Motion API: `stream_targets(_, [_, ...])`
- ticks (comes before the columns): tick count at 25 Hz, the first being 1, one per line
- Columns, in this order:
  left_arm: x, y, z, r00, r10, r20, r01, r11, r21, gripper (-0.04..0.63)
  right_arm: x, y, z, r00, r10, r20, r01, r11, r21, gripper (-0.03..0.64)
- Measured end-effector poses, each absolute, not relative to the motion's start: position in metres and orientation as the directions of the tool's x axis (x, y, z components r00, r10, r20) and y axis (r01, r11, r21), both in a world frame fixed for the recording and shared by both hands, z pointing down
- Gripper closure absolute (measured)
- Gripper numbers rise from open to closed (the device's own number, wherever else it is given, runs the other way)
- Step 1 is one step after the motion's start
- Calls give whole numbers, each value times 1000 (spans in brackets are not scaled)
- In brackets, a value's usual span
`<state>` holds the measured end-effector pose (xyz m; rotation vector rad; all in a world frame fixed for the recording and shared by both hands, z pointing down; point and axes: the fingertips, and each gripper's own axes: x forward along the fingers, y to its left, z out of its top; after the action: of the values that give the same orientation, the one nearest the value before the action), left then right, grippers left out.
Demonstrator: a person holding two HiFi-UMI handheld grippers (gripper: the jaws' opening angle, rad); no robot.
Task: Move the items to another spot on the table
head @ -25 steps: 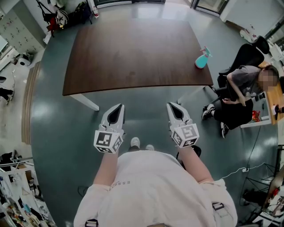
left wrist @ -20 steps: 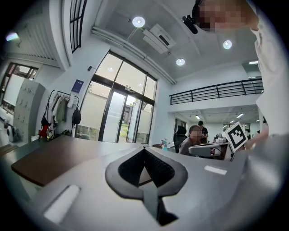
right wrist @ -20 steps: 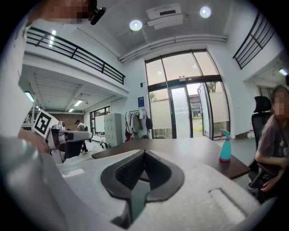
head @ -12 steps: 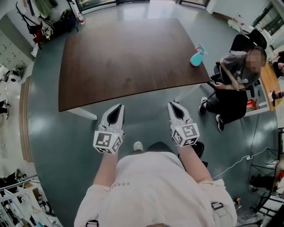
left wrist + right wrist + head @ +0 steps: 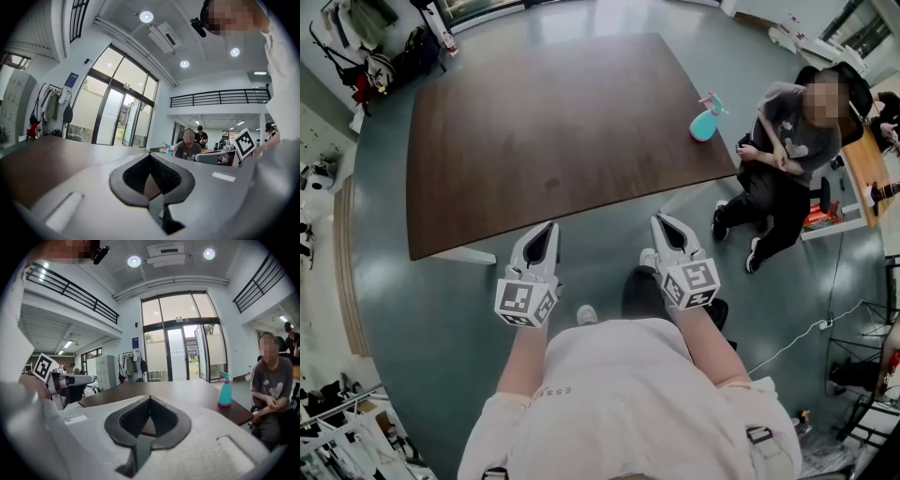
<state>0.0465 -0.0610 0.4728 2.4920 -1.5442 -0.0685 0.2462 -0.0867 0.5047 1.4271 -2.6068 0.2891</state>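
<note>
Both grippers are held above the floor, close to the near edge of the brown table. Left gripper: jaws clenched together, nothing between them. Right gripper: jaws likewise pressed together, empty. A teal spray bottle is seen upright at the table's right edge, well apart from both grippers. A person is seated just beside that edge.

Both arms extend forward, left claw and right claw each closed.
</note>
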Motion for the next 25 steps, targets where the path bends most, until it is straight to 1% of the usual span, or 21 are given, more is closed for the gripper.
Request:
stream_targets(5, [76, -103, 474, 433, -898, 74, -890, -413, 195, 580, 274, -133, 505, -551, -804, 221, -833, 544, -100, 626])
stream_targets(10, [123, -154, 465, 423, -904, 61, -898, -409, 165, 580, 318, -193, 502, -572, -790, 221, -819, 565, -100, 626])
stream_targets(15, [170, -206, 459, 413, -909, 51, -901, -399, 171, 580, 361, -248, 493, -588, -782, 206, -807, 583, -92, 626])
stream_targets(22, [239, -265, 460, 418, -907, 43, -898, -405, 172, 580, 417, -303, 487, -621, -760, 191, -780, 624, -50, 625])
stream_targets(25, [264, -290, 460, 441, -897, 46, -886, -426, 181, 580, 439, -328, 483, -604, -775, 185, -791, 612, -21, 626])
